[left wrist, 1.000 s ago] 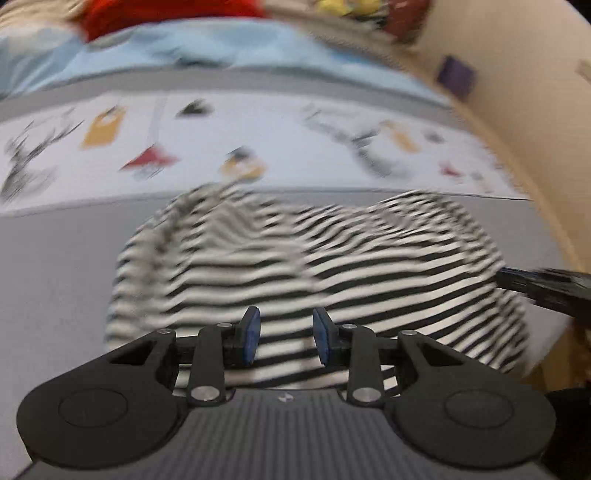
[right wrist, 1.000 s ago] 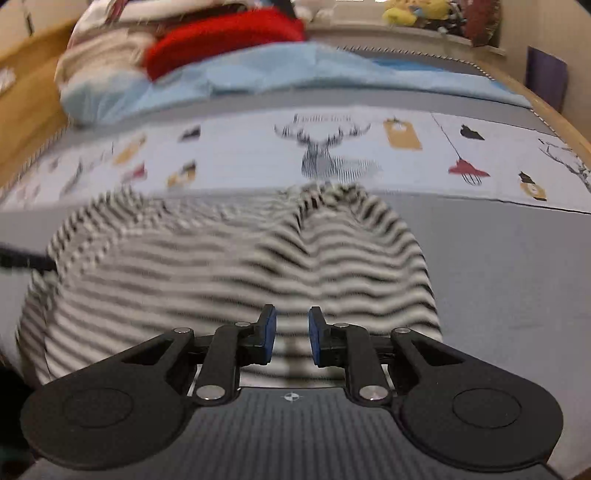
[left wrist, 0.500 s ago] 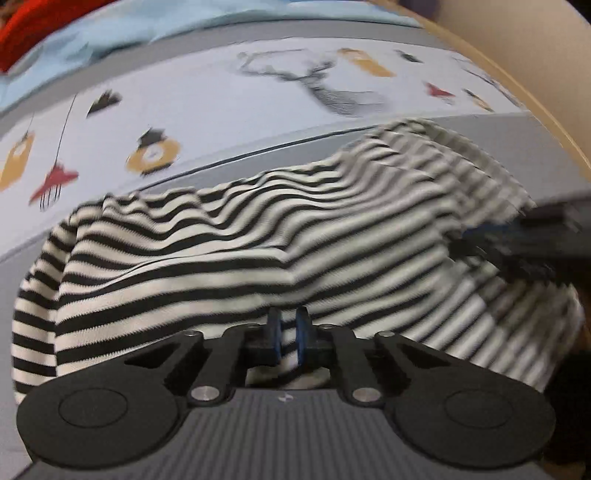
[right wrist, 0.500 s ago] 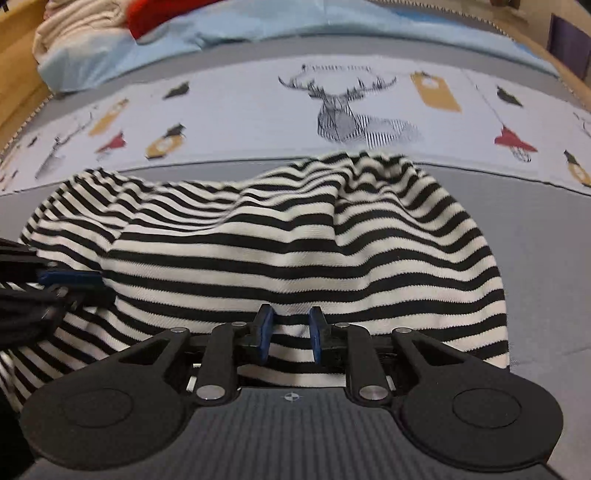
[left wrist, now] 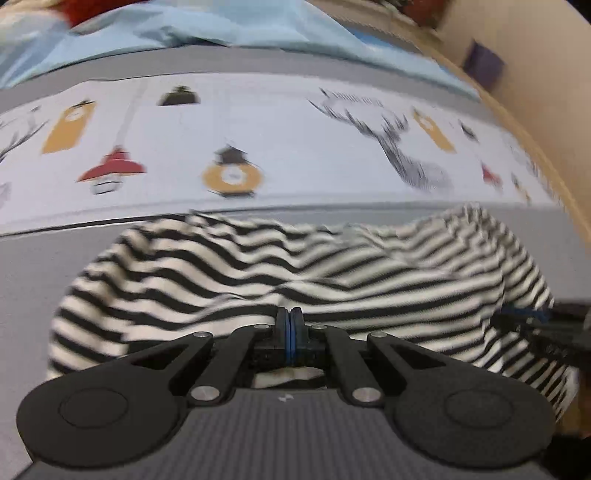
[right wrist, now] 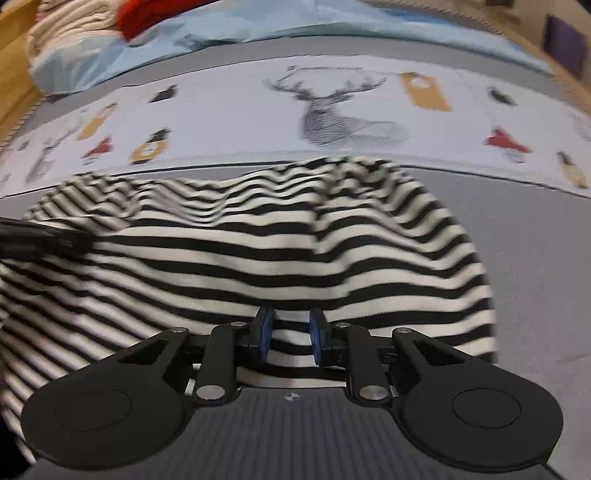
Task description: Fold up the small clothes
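A black-and-white striped garment [left wrist: 295, 266] lies rumpled on the grey bed cover [left wrist: 33, 280]. My left gripper [left wrist: 290, 325] is shut, its blue pads pressed together on the garment's near edge, and folds run toward the pinch. In the right wrist view the same striped garment [right wrist: 258, 251] fills the middle. My right gripper [right wrist: 290, 332] stands over its near edge with the pads apart. Striped cloth shows flat between them, not pinched. The left gripper [right wrist: 40, 240] shows dark at the cloth's left side, and the right gripper [left wrist: 535, 325] at its right side.
Beyond the garment runs a white band [right wrist: 229, 118] printed with a deer, lamps and tags. Behind it lie a light blue blanket [right wrist: 221, 33], a red cloth [right wrist: 147, 14] and a cream knit [right wrist: 70, 26]. A wooden bed edge [left wrist: 532, 122] curves along the right.
The left jaws have shut on the garment's near edge. Both grippers came down closer to the cloth, which now lies flatter and more spread. The right pads kept their gap.
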Available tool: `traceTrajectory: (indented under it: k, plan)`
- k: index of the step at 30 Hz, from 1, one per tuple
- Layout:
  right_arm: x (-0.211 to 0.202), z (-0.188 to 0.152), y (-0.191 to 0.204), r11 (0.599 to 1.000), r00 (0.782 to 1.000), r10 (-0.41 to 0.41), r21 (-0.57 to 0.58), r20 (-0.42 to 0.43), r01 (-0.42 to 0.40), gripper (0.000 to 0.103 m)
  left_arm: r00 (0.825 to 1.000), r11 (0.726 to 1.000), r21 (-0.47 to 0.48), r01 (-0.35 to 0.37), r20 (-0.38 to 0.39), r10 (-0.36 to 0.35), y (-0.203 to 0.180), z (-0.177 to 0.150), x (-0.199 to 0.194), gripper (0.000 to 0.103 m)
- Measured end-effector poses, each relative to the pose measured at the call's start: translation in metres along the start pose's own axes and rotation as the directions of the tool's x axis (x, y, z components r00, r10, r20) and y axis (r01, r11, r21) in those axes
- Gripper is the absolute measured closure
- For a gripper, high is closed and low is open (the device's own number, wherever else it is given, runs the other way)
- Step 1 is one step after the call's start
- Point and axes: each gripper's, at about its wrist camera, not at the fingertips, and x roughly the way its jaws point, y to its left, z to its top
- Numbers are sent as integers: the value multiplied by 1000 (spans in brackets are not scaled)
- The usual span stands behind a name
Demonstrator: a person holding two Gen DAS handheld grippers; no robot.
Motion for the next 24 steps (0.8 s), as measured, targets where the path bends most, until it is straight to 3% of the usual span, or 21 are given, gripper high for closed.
traceTrajectory:
  k: [3,6,9,12,13,15,20,24]
  plan:
    - [-7,1,-14,996,999,-37,77,27,35,82,999,998,-59,-7,36,9,23,3,-23,94]
    - [-20,4,-19,992,994,12,125,104,-25,79,1000,996,-86,12,26,-10,41,3,-35,90]
    - [-29,8,-3,988,978,128,63,167,-140,77,1000,996,-90,9,-15,-10,54,1,-35,89]
    - [-20,11,21,979,970,203,-20,135,-202,77,991,992,-59,-111,-87,106,65,-4,-15,89]
    - [-13,11,29,981,976,190,-47,105,-186,77,979,982,-59,-178,-115,170,71,-7,-5,89]
    - [2,13,40,989,990,130,-84,55,-125,77,962,965,-83,-247,-142,234,86,-10,5,92]
    - [18,21,38,996,995,92,-21,28,-92,77,964,945,-199,-259,-108,242,100,-3,-9,92]
    - [16,22,40,995,996,89,-46,30,-87,77,993,980,-157,-121,-22,119,80,2,-30,87]
